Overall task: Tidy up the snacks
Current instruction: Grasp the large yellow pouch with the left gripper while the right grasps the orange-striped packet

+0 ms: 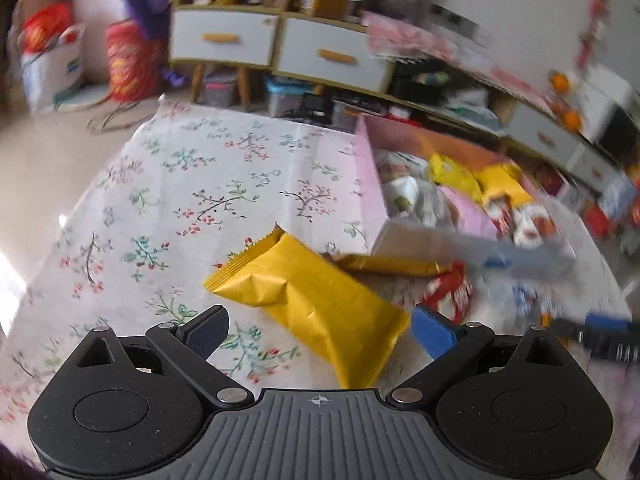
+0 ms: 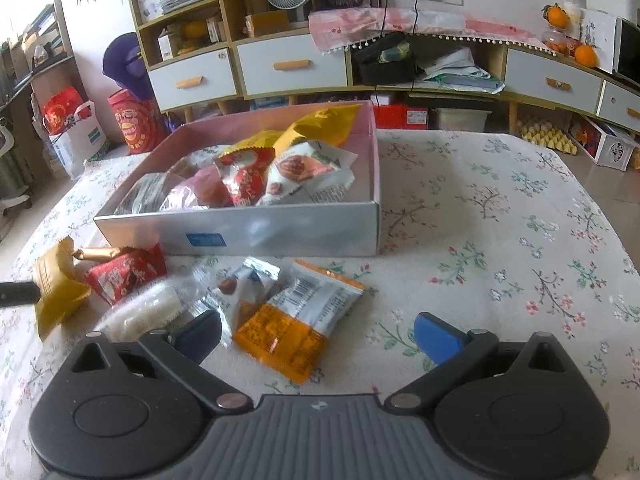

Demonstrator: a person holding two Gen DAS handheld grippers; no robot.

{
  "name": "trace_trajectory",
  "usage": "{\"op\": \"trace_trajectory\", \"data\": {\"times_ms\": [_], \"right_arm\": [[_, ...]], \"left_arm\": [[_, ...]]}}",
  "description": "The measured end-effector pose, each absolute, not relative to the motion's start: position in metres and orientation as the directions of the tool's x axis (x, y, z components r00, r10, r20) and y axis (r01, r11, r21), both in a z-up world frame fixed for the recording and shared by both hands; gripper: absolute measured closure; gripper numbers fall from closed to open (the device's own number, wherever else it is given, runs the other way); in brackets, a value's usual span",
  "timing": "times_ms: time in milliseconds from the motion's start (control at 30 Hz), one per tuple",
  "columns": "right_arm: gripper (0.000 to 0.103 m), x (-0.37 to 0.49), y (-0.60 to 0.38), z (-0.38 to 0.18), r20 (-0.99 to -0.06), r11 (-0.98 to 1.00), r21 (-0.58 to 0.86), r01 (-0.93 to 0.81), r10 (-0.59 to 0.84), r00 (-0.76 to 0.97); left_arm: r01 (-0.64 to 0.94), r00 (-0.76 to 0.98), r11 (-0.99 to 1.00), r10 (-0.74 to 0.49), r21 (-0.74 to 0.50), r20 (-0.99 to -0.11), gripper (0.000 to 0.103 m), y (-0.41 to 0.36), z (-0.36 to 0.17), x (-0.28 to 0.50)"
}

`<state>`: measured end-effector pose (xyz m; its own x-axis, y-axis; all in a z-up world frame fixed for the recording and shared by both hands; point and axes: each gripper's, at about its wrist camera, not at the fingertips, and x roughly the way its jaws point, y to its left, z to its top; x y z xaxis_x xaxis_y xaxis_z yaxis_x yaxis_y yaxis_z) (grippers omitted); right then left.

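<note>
A yellow snack packet [image 1: 316, 300] lies on the floral tablecloth, its near end between the fingers of my left gripper [image 1: 320, 330], which is open. Behind it lie a gold bar [image 1: 392, 266] and a red packet [image 1: 448, 292], by the silver box [image 1: 520, 256] full of snacks. In the right wrist view the box [image 2: 280, 232] holds several packets. An orange-and-white packet [image 2: 300, 316] lies between the fingers of my open right gripper [image 2: 318, 334]. A clear rice cake packet [image 2: 148, 312], a red packet [image 2: 124, 272] and the yellow packet [image 2: 56, 292] lie to the left.
The floral tablecloth [image 2: 500, 240] stretches bare to the right of the box. Low cabinets with white drawers [image 2: 292, 66] line the wall behind the table. Red bags [image 2: 136, 120] stand on the floor at the left. The other gripper's tip [image 2: 18, 293] shows at the left edge.
</note>
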<state>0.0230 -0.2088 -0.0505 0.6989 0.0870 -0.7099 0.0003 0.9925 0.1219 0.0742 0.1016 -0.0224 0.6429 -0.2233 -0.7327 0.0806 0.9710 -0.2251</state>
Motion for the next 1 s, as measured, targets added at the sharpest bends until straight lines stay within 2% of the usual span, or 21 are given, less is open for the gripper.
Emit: {"op": "trace_trajectory", "data": {"times_ms": [200, 433, 633, 767, 833, 1000], "right_arm": [[0.016, 0.034, -0.208, -0.059, -0.715, 0.994, 0.105, 0.023, 0.059, 0.697], [0.02, 0.032, -0.217, -0.064, -0.722, 0.999, 0.053, 0.013, 0.029, 0.692], [0.025, 0.029, -0.232, -0.061, -0.726, 0.997, 0.071, 0.031, 0.031, 0.687], [0.026, 0.031, -0.232, -0.057, -0.724, 0.993, 0.115, 0.028, 0.064, 0.686], [0.031, 0.032, -0.227, -0.058, -0.726, 0.994, 0.113, 0.007, 0.078, 0.684], [0.038, 0.032, -0.209, -0.062, -0.721, 0.999, 0.027, -0.047, 0.052, 0.691]], "left_arm": [[-0.038, 0.644, 0.981, -0.123, -0.192, -0.755, 0.005, 0.092, -0.035, 0.093], [0.014, 0.621, 0.99, -0.121, -0.143, -0.774, 0.005, 0.092, -0.035, 0.088], [0.027, 0.623, 0.996, -0.084, -0.086, -0.778, 0.005, 0.107, -0.027, 0.077], [0.053, 0.645, 0.991, -0.126, -0.12, -0.754, 0.006, 0.11, -0.022, 0.077], [0.08, 0.655, 0.988, -0.154, -0.135, -0.739, 0.006, 0.106, -0.021, 0.078], [0.137, 0.654, 0.984, -0.174, -0.111, -0.736, 0.006, 0.087, -0.027, 0.086]]}}
